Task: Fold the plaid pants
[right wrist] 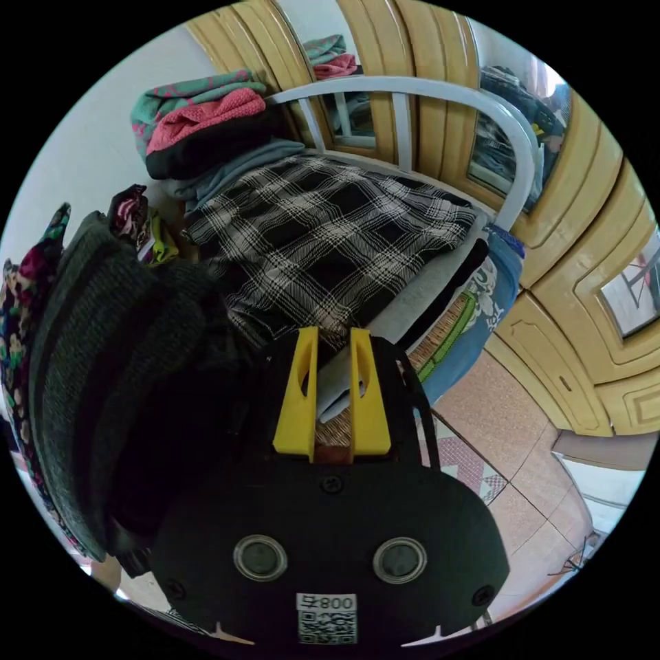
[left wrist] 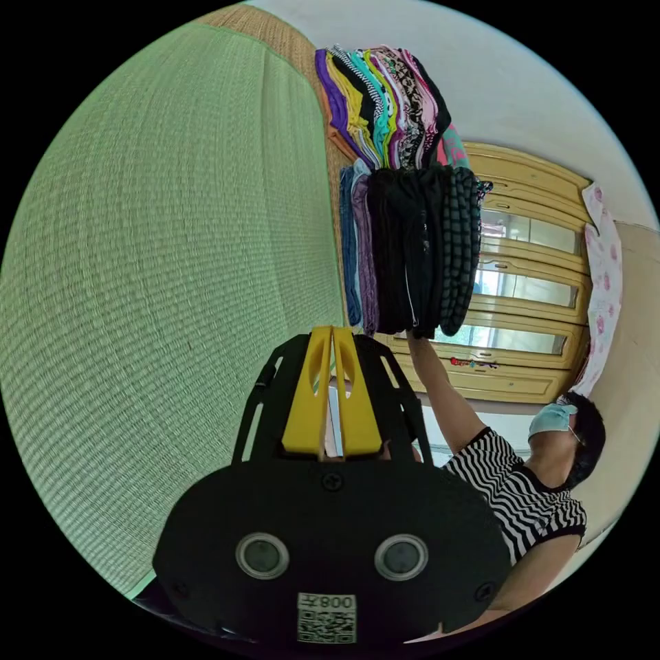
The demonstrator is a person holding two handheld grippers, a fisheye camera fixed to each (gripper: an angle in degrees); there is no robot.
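Two yellow jaws on the right gripper [right wrist: 333, 337] sit a little apart, holding nothing, just before the plaid pants [right wrist: 323, 240] (lying on the chair [right wrist: 440, 89]) — so grab one edge gently, not the pile — while the left gripper [left wrist: 333, 337] is almost closed.

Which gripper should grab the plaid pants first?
Right, probably. The right gripper is open, with the plaid pants just beyond its tips. The left gripper, shut, faces the green mat and stacked clothes.
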